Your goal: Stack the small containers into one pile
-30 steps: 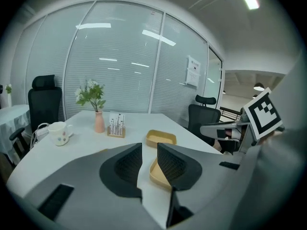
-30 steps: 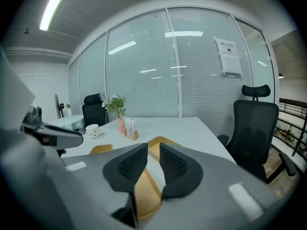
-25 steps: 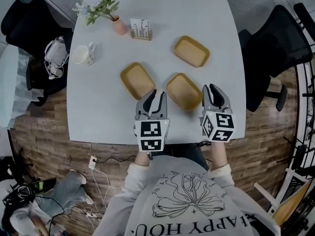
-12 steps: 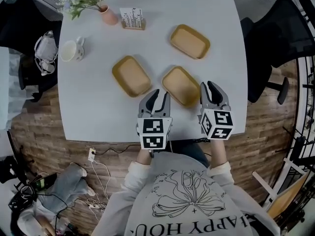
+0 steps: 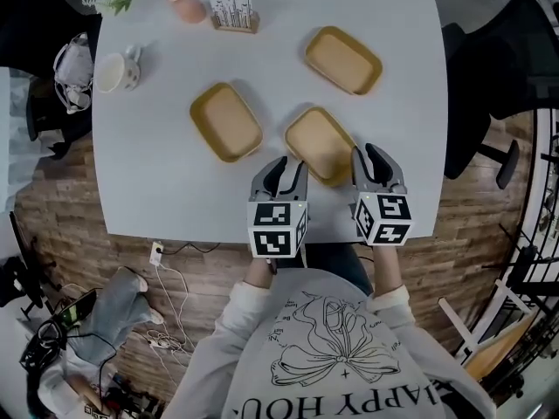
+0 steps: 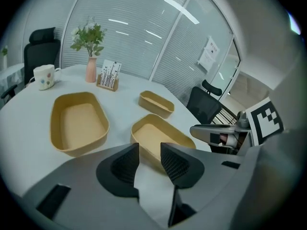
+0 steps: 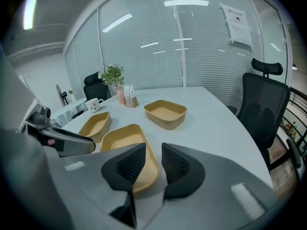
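Three empty tan containers lie apart on the white table: one at the left, one in the middle, one farther back right. My left gripper hovers at the middle container's near left corner, and my right gripper at its near right corner. In the left gripper view the gripper points at the middle container. In the right gripper view the gripper hangs over that container's right rim. Both pairs of jaws have just been opening, with nothing between them.
A mug, a pink vase with flowers and a card holder stand along the far left. Black office chairs flank the table. The table's near edge runs just under the grippers. Cables lie on the wooden floor.
Both grippers have sunk toward the table and now sit closer to the middle container. Their jaws stand a little wider apart than before.
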The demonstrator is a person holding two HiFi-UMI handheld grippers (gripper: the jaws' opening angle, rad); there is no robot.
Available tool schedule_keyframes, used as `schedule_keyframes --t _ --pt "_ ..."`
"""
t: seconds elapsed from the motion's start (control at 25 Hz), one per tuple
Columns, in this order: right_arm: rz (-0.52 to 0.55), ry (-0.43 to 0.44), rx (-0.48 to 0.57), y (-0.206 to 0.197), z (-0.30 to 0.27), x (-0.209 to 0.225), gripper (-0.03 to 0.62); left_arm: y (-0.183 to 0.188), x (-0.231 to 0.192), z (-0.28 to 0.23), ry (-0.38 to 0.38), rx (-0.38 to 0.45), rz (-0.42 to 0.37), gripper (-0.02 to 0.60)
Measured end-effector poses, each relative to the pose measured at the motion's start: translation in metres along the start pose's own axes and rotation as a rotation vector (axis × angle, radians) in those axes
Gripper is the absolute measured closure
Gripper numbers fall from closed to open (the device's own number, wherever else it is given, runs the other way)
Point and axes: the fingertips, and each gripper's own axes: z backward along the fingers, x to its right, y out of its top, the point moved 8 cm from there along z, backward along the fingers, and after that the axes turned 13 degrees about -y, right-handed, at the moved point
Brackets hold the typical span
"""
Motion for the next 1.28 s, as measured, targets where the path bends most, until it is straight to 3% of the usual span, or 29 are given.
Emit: schedule_keyframes --t 0.32,0.6,0.8,1.28 --pt "0.031 0.041 -0.043 -0.012 -0.014 0.002 0.476 -0.008 -0.002 -0.017 0.055 -0.023 0.052 0.434" --pt "0.053 0.077 -0.085 -0.022 -0.024 0.002 0.477 -0.011 -0.003 -0.024 0.122 0.006 0.125 0.434" --pt "0.070 0.095 -0.100 -0.024 -0.030 0.004 0.548 -0.010 0.000 -0.030 0.125 0.007 0.138 0.445" --pt "0.061 0.176 -0.064 -0.013 -0.020 -0.002 0.556 0.000 0.004 -0.015 0.165 0.055 0.131 0.471"
